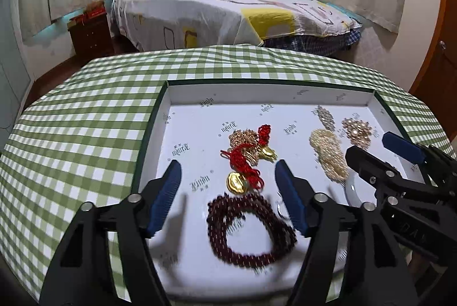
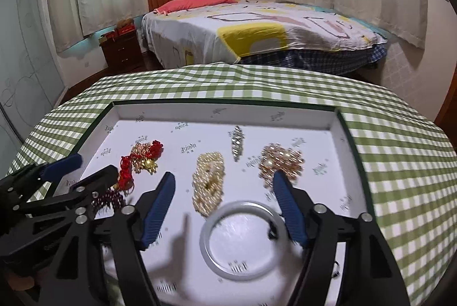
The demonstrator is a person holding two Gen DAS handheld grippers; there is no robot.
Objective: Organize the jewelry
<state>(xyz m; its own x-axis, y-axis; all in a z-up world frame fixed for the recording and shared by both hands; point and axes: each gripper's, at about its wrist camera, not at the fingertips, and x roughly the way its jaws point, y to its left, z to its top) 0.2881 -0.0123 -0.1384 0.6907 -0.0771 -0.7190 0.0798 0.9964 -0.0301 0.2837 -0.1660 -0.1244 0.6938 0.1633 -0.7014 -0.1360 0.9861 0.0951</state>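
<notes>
Both tools look the same. The left gripper [image 1: 228, 183] has two long black plastic fingers, and each finger ends in a blue ribbed pad [image 1: 167, 196]. Round silver screws [image 1: 133, 197] sit at the joints of the arms. The right gripper [image 2: 224, 197] has the same black frame, with blue pads [image 2: 158, 210] and silver screws [image 2: 127, 210].

L gripper [image 1: 228, 180]: mine, jaws wide apart, blue pads [image 1: 167, 196] gripping nothing, pointed down and fwd, near edge of scene. R gripper [image 2: 224, 193]: same, jaws spread, nothing pinched, angled down, just right of L, arms nearly side by side.
</notes>
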